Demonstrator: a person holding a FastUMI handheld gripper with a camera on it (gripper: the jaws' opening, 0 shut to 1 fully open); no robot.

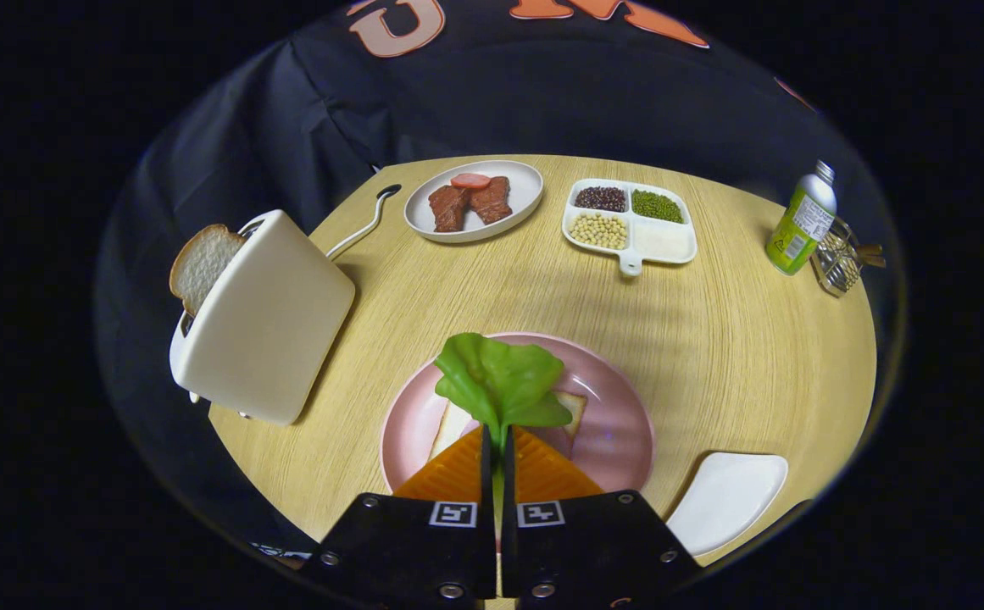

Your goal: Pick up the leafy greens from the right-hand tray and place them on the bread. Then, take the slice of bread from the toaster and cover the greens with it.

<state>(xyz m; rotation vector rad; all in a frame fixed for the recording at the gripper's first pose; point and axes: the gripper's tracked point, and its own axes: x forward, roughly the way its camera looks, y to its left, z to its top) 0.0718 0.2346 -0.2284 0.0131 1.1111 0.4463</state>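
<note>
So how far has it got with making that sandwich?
Partway. The gripper is shut on the leafy greens, already lifted from the white tray and held over the bread on the pink plate. Left: release them, then fetch the toaster's slice.

Black gripper blocks, square coded markers, silver screws

A round wooden table holds everything. At about twelve o'clock sits a white plate with brown meat and a pink slice on top. Just beside it, at one o'clock, is a tray with red, green and yellow beans. At two o'clock a green bottle stands touching a wire basket.
</note>
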